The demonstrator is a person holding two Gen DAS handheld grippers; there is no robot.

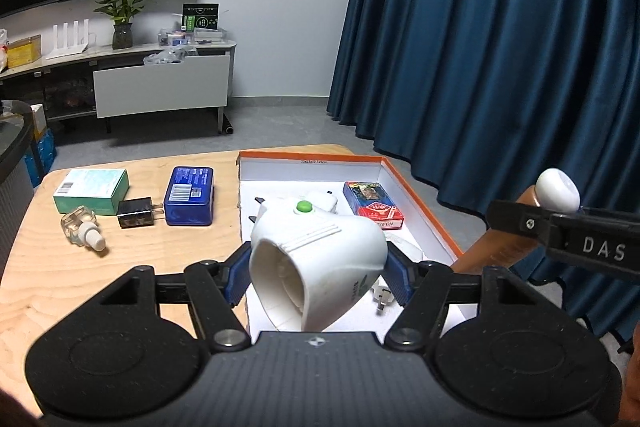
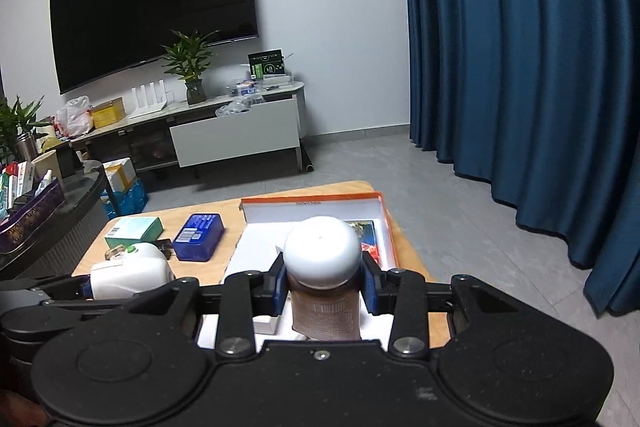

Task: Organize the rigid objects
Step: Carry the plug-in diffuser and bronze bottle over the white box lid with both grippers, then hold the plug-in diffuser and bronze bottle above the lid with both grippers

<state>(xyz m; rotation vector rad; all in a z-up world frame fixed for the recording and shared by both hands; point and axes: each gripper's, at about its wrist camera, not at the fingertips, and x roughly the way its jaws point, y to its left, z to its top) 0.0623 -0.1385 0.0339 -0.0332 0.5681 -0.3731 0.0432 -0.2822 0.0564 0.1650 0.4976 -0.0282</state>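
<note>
In the left wrist view, a white plug-in device (image 1: 320, 259) is clamped by the left gripper (image 1: 318, 277) above the orange-rimmed box (image 1: 420, 195), where one card pack (image 1: 372, 205) lies. In the right wrist view, one brown bottle (image 2: 324, 291) is pinched by the right gripper (image 2: 325, 291) over the same box (image 2: 384, 223).

white plug-in (image 1: 320, 259), brown bottle (image 2: 324, 315), blue tin (image 1: 189, 195)

On the tabletop (image 1: 120, 291), the tin (image 1: 189, 195) lies left of the box (image 1: 416, 195); cards (image 1: 373, 205) lie inside it.
</note>
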